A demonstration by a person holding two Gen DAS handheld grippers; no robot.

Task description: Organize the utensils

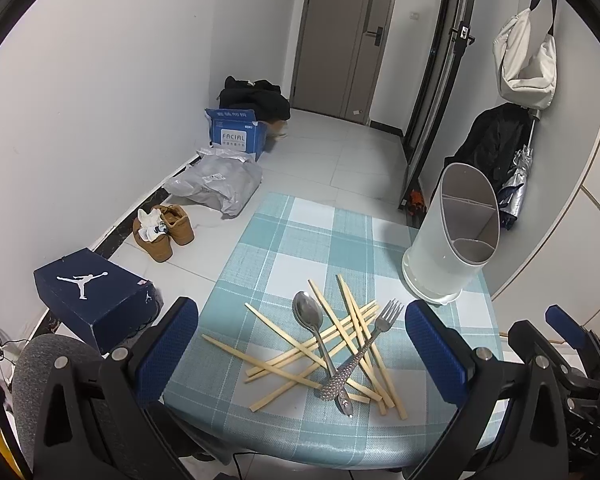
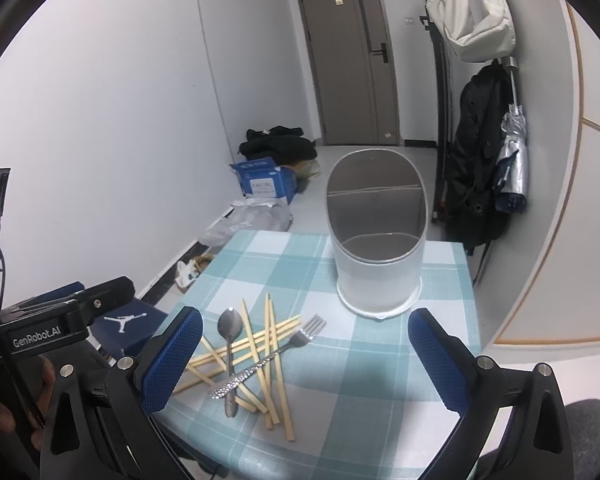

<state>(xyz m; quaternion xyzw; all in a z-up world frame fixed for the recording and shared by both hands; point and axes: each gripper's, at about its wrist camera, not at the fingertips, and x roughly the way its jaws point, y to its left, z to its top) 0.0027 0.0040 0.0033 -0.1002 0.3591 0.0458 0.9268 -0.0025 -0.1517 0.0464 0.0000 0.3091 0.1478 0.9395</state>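
Several wooden chopsticks lie crossed in a heap on the checked tablecloth. A steel spoon and a fork with a studded handle rest on top of them. A white utensil holder with divided compartments stands at the back right, nothing in it. My left gripper hovers open over the heap. My right gripper is open above the cloth, right of the heap and in front of the holder.
The small table ends close behind the holder. On the floor to the left are a dark blue shoebox, brown shoes, a grey bag and a blue carton. Coats, bag and umbrella hang at the right wall.
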